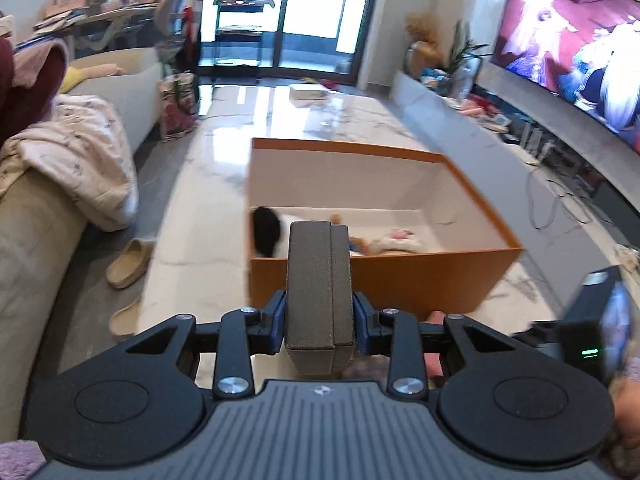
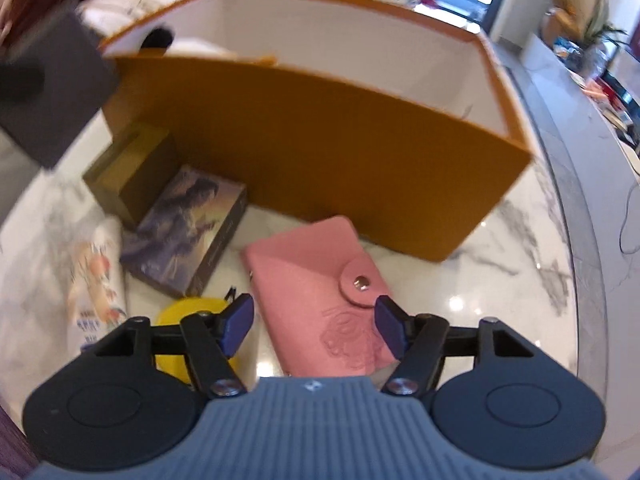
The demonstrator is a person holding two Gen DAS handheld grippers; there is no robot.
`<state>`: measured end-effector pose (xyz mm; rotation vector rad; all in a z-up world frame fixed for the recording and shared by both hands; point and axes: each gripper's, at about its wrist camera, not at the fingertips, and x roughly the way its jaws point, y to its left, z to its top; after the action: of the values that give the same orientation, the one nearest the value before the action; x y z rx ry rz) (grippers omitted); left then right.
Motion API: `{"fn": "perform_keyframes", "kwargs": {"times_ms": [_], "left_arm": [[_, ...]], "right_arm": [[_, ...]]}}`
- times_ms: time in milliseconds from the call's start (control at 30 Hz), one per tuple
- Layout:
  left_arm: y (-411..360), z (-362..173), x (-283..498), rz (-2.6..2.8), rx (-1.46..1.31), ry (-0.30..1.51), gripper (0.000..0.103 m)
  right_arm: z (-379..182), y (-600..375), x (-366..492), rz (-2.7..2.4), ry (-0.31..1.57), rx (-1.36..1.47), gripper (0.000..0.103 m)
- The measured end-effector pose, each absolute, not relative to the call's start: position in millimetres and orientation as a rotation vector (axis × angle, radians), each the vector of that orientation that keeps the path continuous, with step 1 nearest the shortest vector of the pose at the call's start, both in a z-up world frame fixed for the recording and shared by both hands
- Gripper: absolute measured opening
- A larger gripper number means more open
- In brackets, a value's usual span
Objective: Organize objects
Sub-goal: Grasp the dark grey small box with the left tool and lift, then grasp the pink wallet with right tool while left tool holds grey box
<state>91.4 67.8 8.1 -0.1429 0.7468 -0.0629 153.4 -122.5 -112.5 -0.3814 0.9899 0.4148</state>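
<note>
The left gripper (image 1: 320, 316) pinches a dark grey box (image 1: 318, 288) at the orange box's (image 1: 376, 280) six o'clock side. The right gripper (image 2: 314, 328) hangs spread over the pink wallet (image 2: 316, 292), six o'clock of the orange box on the marble table (image 2: 520, 280).

Counter (image 2: 520, 280): glossy white marble, grey-veined. Orange box (image 2: 320, 152): matt card, white inside. Pink wallet (image 2: 316, 280): grained leather look, metal snap. Grey box (image 1: 320, 280): matt, finely rough.

no readable text, packet (image 2: 98, 280) print too blurred
</note>
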Motion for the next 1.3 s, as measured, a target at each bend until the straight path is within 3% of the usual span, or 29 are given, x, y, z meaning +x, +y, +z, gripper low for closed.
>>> {"fn": "perform_keyframes", "kwargs": {"times_ms": [167,500,600,1067,1300], "left_arm": [[46.9,-0.7,98.8,-0.116,-0.126,0.779,0.038],[30.7,-12.6,103.4,-0.163,-0.125,0.830,0.038],[31.4,-14.7,100.2,-0.164,-0.129,0.837,0.038],[26.9,-25.1,104.4,-0.191,-0.181,0.867,0.038],[10.0,-38.1,112.2,-0.224,-0.177,0.900,0.038]], "right_arm": [[-122.6,-118.4,155.0,0.401,0.969,-0.454,0.081],[-124.8,-128.2,168.6,0.414,0.978,-0.391,0.083],[-120.4,-129.6,167.5,0.413,0.980,-0.385,0.077],[-62.0,-168.6,173.9,0.481,0.998,-0.100,0.024],[-61.9,-192.9,180.2,0.532,1.073,0.170,0.019]]}}
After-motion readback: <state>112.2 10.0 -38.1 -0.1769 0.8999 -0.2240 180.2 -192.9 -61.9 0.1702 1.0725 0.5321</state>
